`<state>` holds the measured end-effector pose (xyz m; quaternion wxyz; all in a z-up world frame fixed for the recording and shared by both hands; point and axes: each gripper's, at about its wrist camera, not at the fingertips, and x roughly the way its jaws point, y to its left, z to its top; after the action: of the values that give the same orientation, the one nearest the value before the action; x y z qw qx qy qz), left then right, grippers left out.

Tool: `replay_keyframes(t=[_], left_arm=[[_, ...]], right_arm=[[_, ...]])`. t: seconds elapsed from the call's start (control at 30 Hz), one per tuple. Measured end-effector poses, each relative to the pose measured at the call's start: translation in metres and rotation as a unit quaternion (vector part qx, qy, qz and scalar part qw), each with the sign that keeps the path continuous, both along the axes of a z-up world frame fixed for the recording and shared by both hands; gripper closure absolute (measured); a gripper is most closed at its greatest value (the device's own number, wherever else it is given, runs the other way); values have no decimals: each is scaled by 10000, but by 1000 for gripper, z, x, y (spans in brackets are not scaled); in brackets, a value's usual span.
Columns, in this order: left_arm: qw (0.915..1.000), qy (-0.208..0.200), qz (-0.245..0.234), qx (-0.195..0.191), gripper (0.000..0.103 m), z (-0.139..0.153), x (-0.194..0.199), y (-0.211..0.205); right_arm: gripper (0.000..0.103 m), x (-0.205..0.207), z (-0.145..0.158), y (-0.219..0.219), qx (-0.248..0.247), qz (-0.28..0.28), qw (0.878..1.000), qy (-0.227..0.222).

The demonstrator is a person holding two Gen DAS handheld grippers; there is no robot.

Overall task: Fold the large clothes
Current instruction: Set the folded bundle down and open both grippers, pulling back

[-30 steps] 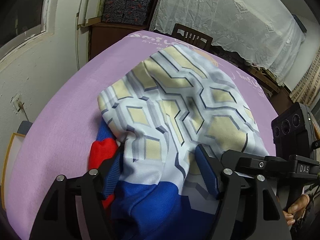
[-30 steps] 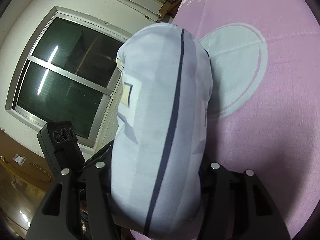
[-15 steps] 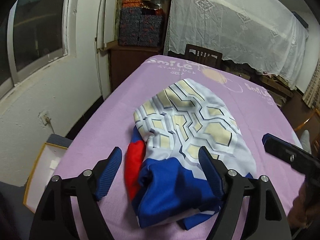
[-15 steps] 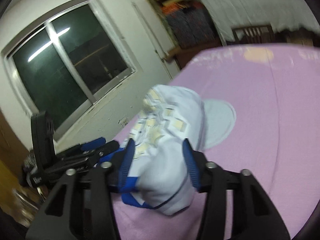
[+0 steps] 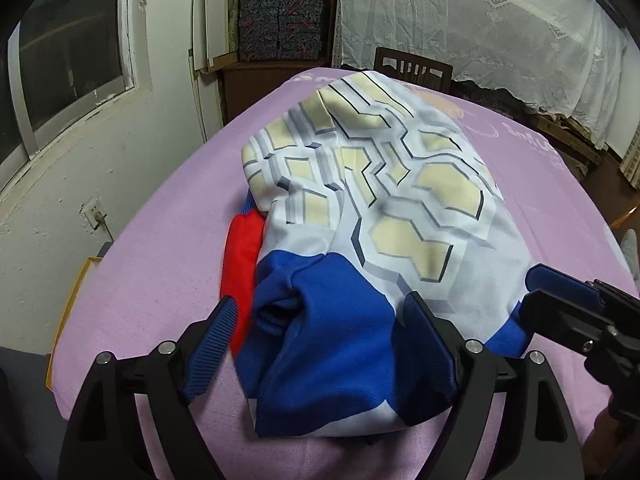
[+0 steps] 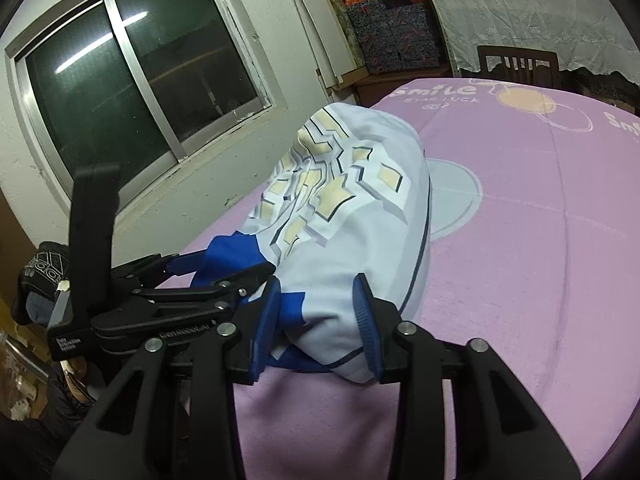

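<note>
We see the folded garment (image 5: 372, 216) lying in a bundle on the purple sheet (image 5: 160, 248) that covers the bench, toward the side nearest the window (image 6: 132, 92). The top layer of the garment is white with cream and grey angular shapes; a blue part faces us at the near end, and a strip of red shows along its left edge.

Our left tongs (image 5: 320, 344) stand wide, their jaws having just been opening. The blue end of the garment lies between the two blue pads (image 5: 212, 344); the left pad stands clear of the cloth, while the cloth laps against the right one without being squeezed, so nothing is gripped.

Our right tongs (image 6: 316, 320) have just been closing, and their jaws sit on either side of the near corner of the garment, where white and blue cloth bunch between the pads. The cloth fills the gap and both pads touch it, so we read this as a hold on the garment. In the right wrist view the left tongs reach in from the left at the blue edge of the bundle.

Behind the bench stand a dark wooden chair (image 5: 412, 68), a stack of patterned boxes (image 5: 280, 24) and a white lace curtain (image 5: 480, 20).
</note>
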<state>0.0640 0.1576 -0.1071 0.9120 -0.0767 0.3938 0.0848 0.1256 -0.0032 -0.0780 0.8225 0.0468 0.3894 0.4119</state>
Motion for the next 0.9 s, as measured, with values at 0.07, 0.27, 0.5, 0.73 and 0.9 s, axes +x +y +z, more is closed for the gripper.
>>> replay_keyframes(t=[0.07,0.27,0.5,0.73,0.9], left_arm=[[10000,-15,6,54,17,1,-2,-1],[9991,-136,199,345,17,22,-20,-4],[9945,-647,127,819,10,62,-52,-33],[9866,-1137,-83,1171,4,93,-84,-65],[9869,-1137,-134,1140,4,88,-93,-70]], right_arm=[[67,0,-2,-2,34,-14,10000,43],[52,-10,8,-6,-117,-270,9995,77],[45,-34,37,-31,145,-482,9985,-194],[22,-70,81,-47,318,-543,9948,-800],[13,-87,82,-43,167,-548,9927,-1066]])
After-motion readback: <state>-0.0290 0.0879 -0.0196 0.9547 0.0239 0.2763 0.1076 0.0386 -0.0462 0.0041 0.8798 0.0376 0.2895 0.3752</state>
